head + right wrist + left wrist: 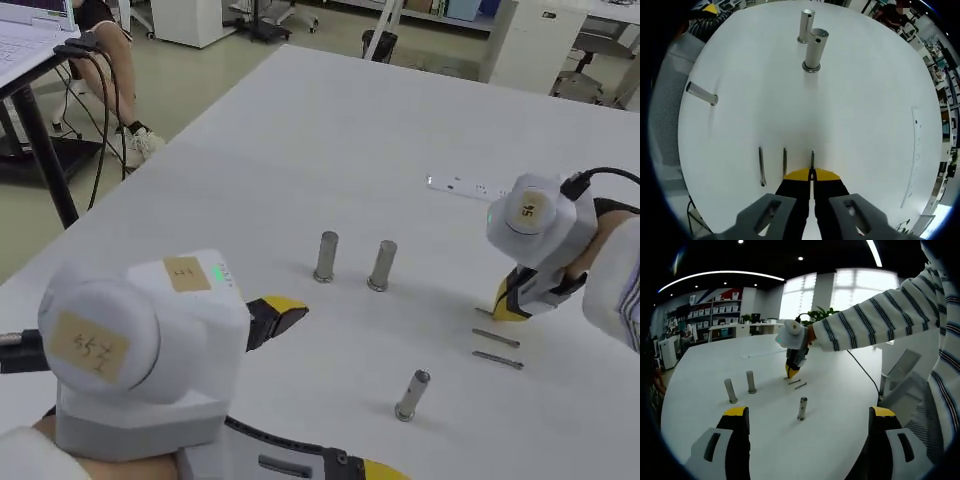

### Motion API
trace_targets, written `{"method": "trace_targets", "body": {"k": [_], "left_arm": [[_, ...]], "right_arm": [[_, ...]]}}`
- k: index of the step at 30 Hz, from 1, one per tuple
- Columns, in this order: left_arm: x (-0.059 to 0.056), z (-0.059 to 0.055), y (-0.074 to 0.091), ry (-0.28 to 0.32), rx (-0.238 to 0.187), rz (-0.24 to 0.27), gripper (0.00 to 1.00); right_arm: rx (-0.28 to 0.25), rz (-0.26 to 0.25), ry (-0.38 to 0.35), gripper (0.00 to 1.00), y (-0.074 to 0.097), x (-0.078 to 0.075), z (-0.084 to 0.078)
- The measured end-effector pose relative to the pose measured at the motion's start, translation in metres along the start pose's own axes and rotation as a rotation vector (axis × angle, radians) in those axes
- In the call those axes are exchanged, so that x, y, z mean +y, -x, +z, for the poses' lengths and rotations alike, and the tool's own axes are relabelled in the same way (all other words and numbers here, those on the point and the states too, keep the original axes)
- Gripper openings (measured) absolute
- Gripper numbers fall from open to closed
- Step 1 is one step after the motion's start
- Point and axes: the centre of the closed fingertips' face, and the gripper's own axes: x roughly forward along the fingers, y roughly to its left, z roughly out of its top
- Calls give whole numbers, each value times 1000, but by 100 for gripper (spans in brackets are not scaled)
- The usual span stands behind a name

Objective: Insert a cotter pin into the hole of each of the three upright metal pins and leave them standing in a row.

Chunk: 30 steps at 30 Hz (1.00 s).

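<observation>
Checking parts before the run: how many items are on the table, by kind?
Metal pins: 3
Cotter pins: 3, one of them between the jaws of the right gripper
White power strip: 1
Total: 7

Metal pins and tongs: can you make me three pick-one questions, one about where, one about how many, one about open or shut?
1. Where are the cotter pins? A on the table by the right tongs; B on the floor; C in a box.
2. How many metal pins stand up? A two; B three; C five.
3. The left tongs are: A wide open; B shut on a metal pin; C shut on a cotter pin.
Answers: 1 A, they lie at the right tongs' tips. 2 B, two together, one apart. 3 A, its tips stand far apart.
</observation>
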Motion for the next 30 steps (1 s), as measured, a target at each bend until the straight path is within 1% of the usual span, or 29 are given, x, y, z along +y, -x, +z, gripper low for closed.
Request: {"method": "trace_targets", "body": {"k": [2, 5, 7, 9, 10, 11, 12, 14, 16, 17, 20, 22, 25, 29, 30], "left_arm": [[-1, 1, 0, -2, -2, -3, 98], [-2, 3, 0, -3, -4, -7, 98], [-3, 3, -1, -1, -6, -12, 97], [-3, 4, -2, 0, -5, -15, 97], [-3, 6, -2, 3, -9, -17, 97], [-3, 8, -1, 5, -17, -17, 97], [-2, 13, -1, 12, -32, -14, 97], [-1, 19, 0, 11, -46, -17, 96], [-1, 23, -1, 5, -51, -22, 95], [-1, 24, -1, 3, -51, -24, 95], [0, 25, -1, -3, -45, -30, 94], [-1, 25, -1, 1, -41, -41, 92], [-1, 25, -2, 10, -36, -46, 92], [1, 24, -2, 15, -31, -51, 90], [1, 24, -3, 18, -31, -52, 89]], "right_arm": [[-3, -13, -10, 0, 5, -2, -1], [-53, -28, -29, 0, 17, -2, 5], [-71, -46, -24, 0, 25, -2, 8], [-66, -60, -6, 0, 32, 0, 7], [-62, -78, 6, 0, 37, 0, 6], [-69, -86, 8, 0, 41, 1, 6], [-80, -95, 15, 0, 46, 4, 8], [-96, -115, 46, 0, 54, 7, 12], [-88, -144, 86, 0, 62, 10, 14], [-81, -154, 105, 0, 65, 11, 14], [-108, -168, 119, 0, 73, 20, 19], [-117, -191, 144, 0, 79, 23, 21], [-140, -210, 144, 0, 86, 29, 23], [-194, -254, 125, 0, 97, 38, 28], [-207, -274, 126, 0, 100, 40, 30]]}}
